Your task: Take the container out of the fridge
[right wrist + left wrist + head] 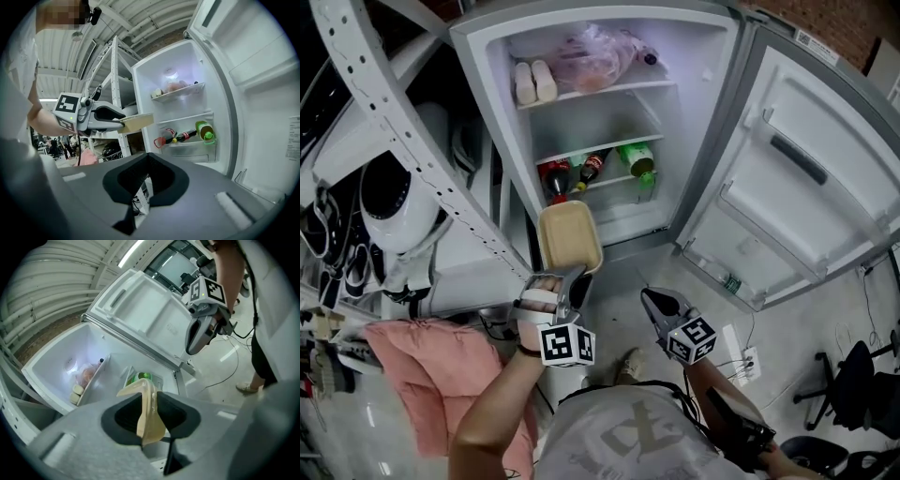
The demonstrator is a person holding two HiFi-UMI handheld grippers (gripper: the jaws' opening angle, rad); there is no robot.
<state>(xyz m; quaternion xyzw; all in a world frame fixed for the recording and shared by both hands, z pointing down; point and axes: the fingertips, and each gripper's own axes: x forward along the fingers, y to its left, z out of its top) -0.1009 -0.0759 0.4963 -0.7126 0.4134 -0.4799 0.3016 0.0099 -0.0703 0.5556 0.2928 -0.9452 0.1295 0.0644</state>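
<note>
The beige shallow container (570, 236) is outside the open fridge (694, 141), held in the air in front of its lower part. My left gripper (569, 281) is shut on the container's near rim. In the left gripper view the container (149, 413) stands edge-on, pinched between the black pads of the left gripper (150, 401). The right gripper view shows the container (138, 122) level, to the left of the fridge opening. My right gripper (656, 302) hangs to the right of the left one, shut, with nothing between its jaws (147, 164).
The fridge door (797, 178) stands wide open at the right. Inside are a pink bag (595, 56) on the top shelf and bottles (581, 171) lower down. A metal rack (403, 141) stands at the left, with a pink cloth (422, 375) below. Cables and a power strip (741, 352) lie on the floor.
</note>
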